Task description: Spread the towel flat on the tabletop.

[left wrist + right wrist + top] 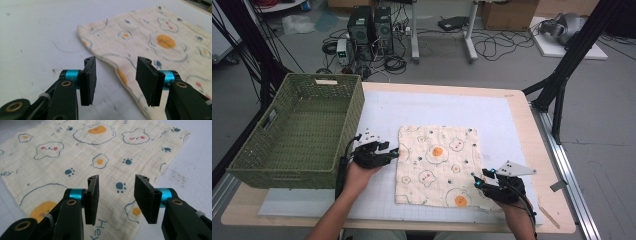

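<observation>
A cream cloth (437, 165) printed with fried eggs, bears and paw marks lies flat on the white mat (437, 107). My left gripper (396, 152) sits at the cloth's left edge, open. In the left gripper view the cloth (162, 42) has its edge running under the gap of my left gripper (117, 75), and neither pad touches it. My right gripper (475, 180) hovers at the cloth's near right part, open. In the right gripper view my right gripper (116, 195) has its jaws apart above the cloth (75, 150), with nothing pinched.
A green woven basket (347, 125) stands on the table's left side, close behind my left hand. The wooden table edge (522, 125) borders the mat on the right. Cables, computer boxes and stand legs lie on the floor beyond.
</observation>
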`<state>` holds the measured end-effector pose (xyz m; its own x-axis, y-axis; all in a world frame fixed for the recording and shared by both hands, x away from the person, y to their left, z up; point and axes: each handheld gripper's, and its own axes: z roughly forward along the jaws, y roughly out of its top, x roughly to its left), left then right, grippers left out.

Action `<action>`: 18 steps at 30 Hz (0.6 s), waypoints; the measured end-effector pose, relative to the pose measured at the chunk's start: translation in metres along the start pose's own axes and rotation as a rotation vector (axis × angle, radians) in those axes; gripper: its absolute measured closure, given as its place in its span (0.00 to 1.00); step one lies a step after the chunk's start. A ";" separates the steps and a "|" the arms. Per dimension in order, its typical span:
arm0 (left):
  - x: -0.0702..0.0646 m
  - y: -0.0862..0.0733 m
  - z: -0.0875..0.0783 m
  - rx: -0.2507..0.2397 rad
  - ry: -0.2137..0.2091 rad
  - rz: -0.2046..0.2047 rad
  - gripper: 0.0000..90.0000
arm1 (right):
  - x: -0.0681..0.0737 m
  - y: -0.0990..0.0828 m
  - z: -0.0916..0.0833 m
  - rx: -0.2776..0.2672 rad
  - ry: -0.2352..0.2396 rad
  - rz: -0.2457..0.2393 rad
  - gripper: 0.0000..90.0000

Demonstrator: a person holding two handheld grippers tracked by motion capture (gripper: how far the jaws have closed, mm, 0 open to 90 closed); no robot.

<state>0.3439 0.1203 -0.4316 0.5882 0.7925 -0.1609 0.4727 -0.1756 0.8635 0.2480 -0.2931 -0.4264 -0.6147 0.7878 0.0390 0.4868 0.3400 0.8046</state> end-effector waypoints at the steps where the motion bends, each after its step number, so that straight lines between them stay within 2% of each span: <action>1: 0.002 0.005 0.004 0.002 0.013 -0.005 0.56 | -0.001 0.000 0.000 -0.002 -0.001 0.004 0.61; 5: 0.009 0.022 0.023 0.001 0.048 -0.029 0.56 | -0.002 0.000 0.001 -0.002 -0.009 0.008 0.59; 8: 0.016 0.031 0.041 0.055 0.079 -0.021 0.56 | -0.002 0.000 0.003 -0.001 -0.008 0.006 0.59; 10: 0.020 0.035 0.052 0.077 0.095 -0.033 0.56 | -0.002 0.001 0.003 -0.002 -0.007 0.005 0.58; 12: 0.024 0.034 0.061 0.071 0.116 -0.043 0.56 | -0.003 0.001 0.003 -0.005 -0.007 0.003 0.58; 13: 0.027 0.033 0.065 0.100 0.124 -0.049 0.56 | -0.003 0.000 0.003 -0.007 -0.005 0.001 0.58; 14: 0.029 0.031 0.069 0.120 0.131 -0.041 0.56 | -0.003 0.000 0.003 -0.006 -0.004 0.001 0.57; 17: 0.030 0.027 0.076 0.138 0.143 -0.039 0.57 | -0.005 0.000 0.003 -0.008 -0.003 0.005 0.57; 18: 0.028 0.027 0.078 0.137 0.153 -0.022 0.57 | -0.005 0.000 0.003 -0.005 -0.003 0.009 0.57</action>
<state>0.4238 0.0922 -0.4499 0.4750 0.8748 -0.0958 0.5755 -0.2264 0.7859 0.2528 -0.2956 -0.4287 -0.6084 0.7924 0.0449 0.4892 0.3299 0.8073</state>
